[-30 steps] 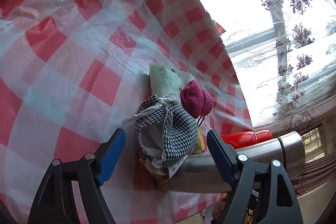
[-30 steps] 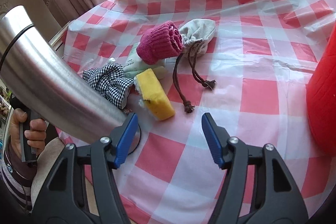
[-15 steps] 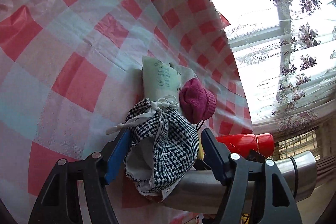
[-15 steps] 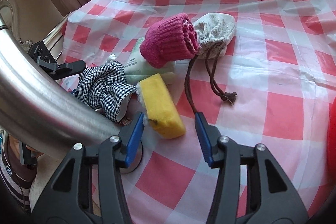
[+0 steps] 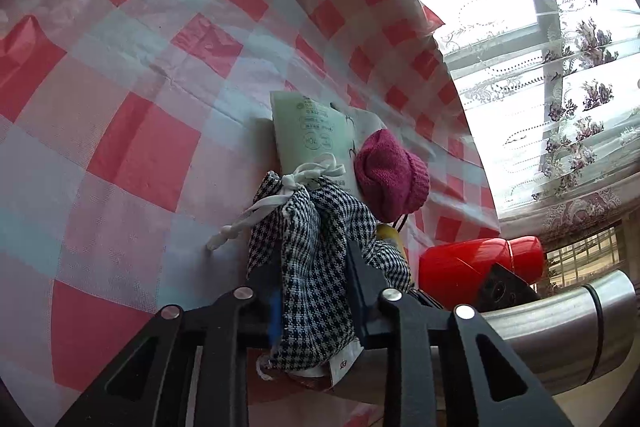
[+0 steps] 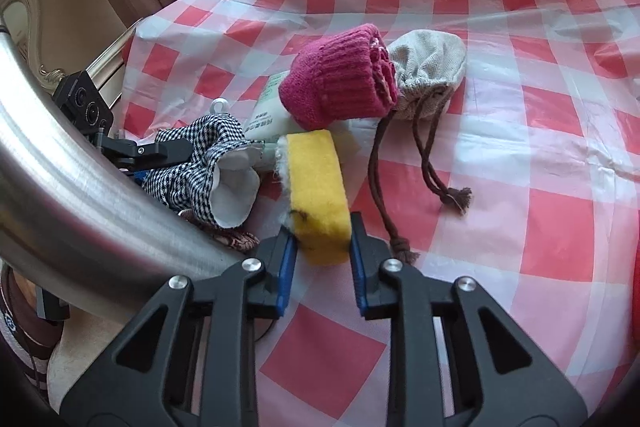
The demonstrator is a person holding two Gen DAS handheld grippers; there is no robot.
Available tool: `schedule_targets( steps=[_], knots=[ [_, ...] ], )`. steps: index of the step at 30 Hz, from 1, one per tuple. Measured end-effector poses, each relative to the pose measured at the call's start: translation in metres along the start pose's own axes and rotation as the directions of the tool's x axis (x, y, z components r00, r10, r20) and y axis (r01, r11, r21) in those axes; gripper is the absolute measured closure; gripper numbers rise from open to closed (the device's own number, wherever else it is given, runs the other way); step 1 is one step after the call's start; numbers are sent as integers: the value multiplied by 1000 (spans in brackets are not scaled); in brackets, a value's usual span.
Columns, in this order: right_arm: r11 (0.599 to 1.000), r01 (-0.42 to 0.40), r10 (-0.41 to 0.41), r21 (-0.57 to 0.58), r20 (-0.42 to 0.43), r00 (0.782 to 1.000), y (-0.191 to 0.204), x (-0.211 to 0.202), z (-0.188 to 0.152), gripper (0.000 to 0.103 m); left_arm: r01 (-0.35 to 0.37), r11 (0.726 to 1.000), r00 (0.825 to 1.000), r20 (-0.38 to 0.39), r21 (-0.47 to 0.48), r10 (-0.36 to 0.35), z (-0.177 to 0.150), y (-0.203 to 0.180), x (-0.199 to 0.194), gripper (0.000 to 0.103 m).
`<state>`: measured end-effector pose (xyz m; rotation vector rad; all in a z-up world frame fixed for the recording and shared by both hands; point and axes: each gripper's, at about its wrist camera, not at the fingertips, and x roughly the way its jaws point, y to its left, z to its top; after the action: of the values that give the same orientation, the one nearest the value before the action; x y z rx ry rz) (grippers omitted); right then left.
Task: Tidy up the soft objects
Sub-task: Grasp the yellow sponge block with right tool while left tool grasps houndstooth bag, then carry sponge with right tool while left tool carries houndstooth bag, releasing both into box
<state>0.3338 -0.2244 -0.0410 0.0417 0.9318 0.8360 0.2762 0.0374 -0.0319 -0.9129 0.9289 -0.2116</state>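
Compared with a second ago, both sets of jaws have just been closing: the left hand-held gripper is clamped on the houndstooth pouch – the right hand-held gripper on the yellow sponge, near the desk edge; open checked cloth is left beyond.

Black-white houndstooth pouch, yellow sponge, magenta knit, red-white checked tablecloth

sponge right of checked pouch, knit roll behind on tube, drawstring bag beside roll
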Motion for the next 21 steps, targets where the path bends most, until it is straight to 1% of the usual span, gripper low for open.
schedule_targets(
  steps=[2,8,10,15,18,21],
  knots=[
    [1000,26,-25,-7,16,1000,2,-4,-1,76,6,1000,1000,22,-1,-6,0,1,-6,82],
    [994,108,-108,-7,54,993,-1,-18,-7,76,13,1000,997,76,-23,-11,-2,8,-18,83],
    [991,136,-136,7,62,989,-4,-22,-10,76,18,999,994,105,-37,-14,-2,10,-24,83],
    [980,195,-198,41,80,977,-9,-33,-20,76,23,998,985,174,-63,-12,-2,17,-40,84],
    [972,227,-232,65,88,969,-12,-42,-27,76,8,997,978,209,-79,9,-4,22,-48,84],
    [961,262,-270,91,95,958,-17,-52,-34,76,-13,995,966,254,-100,38,-7,28,-60,84]
  ],
)
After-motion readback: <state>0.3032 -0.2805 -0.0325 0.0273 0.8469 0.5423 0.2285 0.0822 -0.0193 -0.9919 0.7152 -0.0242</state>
